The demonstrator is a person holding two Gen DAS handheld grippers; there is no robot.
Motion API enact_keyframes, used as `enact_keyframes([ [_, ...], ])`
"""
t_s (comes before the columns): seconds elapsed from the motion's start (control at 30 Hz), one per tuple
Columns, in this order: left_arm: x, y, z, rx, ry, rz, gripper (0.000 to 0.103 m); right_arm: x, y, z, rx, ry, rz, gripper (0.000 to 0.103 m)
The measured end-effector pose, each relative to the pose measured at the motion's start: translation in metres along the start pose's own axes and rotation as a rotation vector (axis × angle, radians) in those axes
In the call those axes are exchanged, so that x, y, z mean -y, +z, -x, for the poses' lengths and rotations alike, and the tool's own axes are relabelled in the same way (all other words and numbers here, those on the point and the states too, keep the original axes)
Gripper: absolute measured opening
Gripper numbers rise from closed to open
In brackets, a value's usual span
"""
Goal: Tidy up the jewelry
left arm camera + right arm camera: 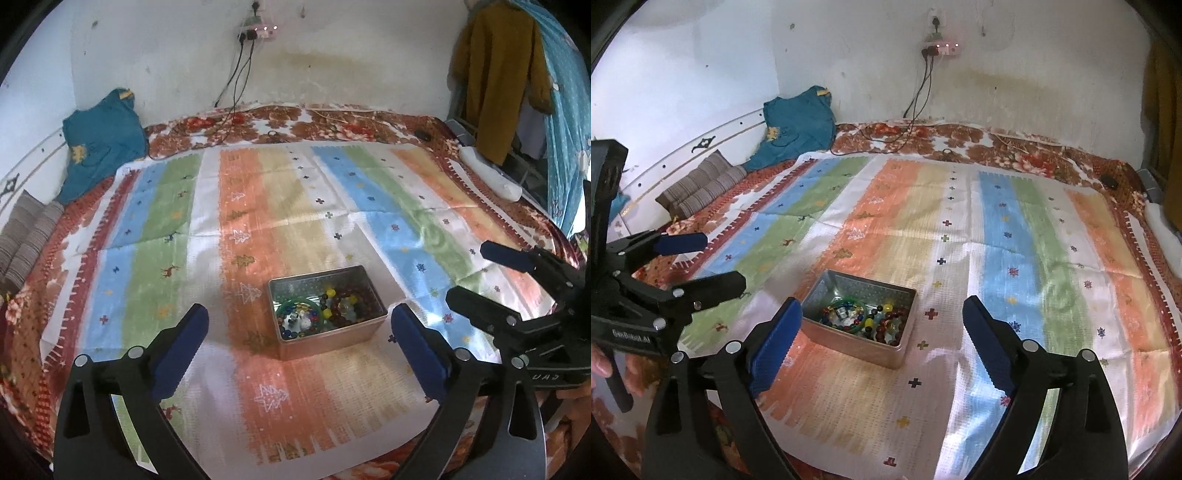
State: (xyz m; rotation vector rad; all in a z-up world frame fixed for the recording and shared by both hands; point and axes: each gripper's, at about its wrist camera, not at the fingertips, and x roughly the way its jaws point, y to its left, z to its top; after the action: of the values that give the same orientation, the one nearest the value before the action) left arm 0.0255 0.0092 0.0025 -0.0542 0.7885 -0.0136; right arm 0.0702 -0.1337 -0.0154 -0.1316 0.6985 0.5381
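Observation:
A rectangular metal tin (364, 328) sits on a striped mat (258, 206) spread over a bed. It holds a heap of jewelry (325, 308): coloured bead strings and green bangles. The tin also shows in the right wrist view (849, 345) with the jewelry (866, 319) inside. My left gripper (299, 325) is open and empty, held just in front of the tin. My right gripper (882, 317) is open and empty, just in front of the tin from the right side. Each gripper shows in the other's view, the right gripper (476, 273) and the left gripper (716, 260).
A floral bedsheet (295, 122) lies under the mat. A teal garment (99, 144) and a striped pillow (22, 240) lie at the far left. Charger cables (236, 92) hang from a wall socket. Clothes (498, 81) hang at the far right, above a white object (491, 173).

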Motion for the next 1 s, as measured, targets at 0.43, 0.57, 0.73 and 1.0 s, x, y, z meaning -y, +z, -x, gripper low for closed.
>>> enact_keyframes([
  [0.43,0.0,-0.013,0.016,0.062,0.008,-0.008,0.097,-0.005,-0.005,0.015,0.042,0.024,0.021,0.09],
  [0.57,0.002,-0.016,0.017,0.076,0.003,-0.018,0.097,-0.006,-0.008,0.021,0.055,0.037,0.027,0.093],
  [0.73,0.004,-0.016,0.019,0.101,0.023,-0.028,0.097,-0.007,-0.011,0.027,0.074,0.026,0.039,0.095],
  [1.0,0.006,-0.018,0.024,0.105,0.039,-0.036,0.097,-0.008,-0.012,0.03,0.095,0.028,0.045,0.096],
])
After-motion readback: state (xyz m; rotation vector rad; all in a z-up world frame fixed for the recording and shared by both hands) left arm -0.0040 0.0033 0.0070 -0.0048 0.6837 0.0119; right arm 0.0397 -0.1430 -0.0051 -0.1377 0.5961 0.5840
